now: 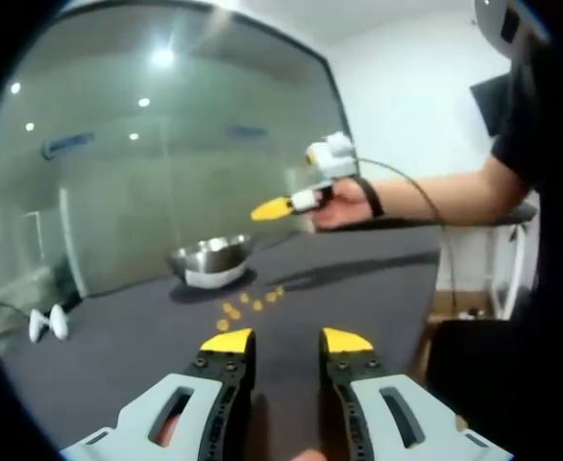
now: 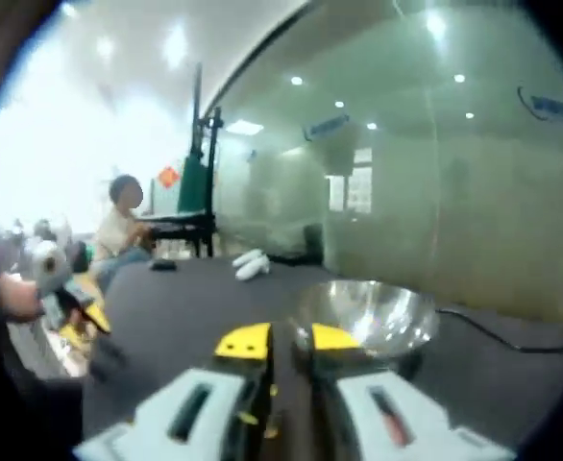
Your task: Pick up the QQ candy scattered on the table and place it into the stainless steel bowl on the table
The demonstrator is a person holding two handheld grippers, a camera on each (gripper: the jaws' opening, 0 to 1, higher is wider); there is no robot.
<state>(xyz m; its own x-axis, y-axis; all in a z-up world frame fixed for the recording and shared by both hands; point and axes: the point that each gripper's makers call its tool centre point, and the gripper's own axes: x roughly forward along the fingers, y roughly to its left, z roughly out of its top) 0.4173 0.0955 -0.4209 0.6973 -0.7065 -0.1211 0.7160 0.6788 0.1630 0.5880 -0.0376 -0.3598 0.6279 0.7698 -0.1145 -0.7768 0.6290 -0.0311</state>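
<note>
While our left gripper [image 1: 286,346] hangs released above the table [image 1: 358,279], QQ candies [image 1: 248,305] lie scattered just beside the stainless steel bowl [image 1: 210,259]; our right gripper [image 2: 288,341], also released, hovers near that bowl

No legible text (glass lettering blurred).

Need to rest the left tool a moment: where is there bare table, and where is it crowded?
Bare dark table lies between the left tool and the candies, and right of them toward the person's arm. Also bare: left of the steel bowl, toward the two white objects. Crowded: the candy patch before the bowl.
</note>
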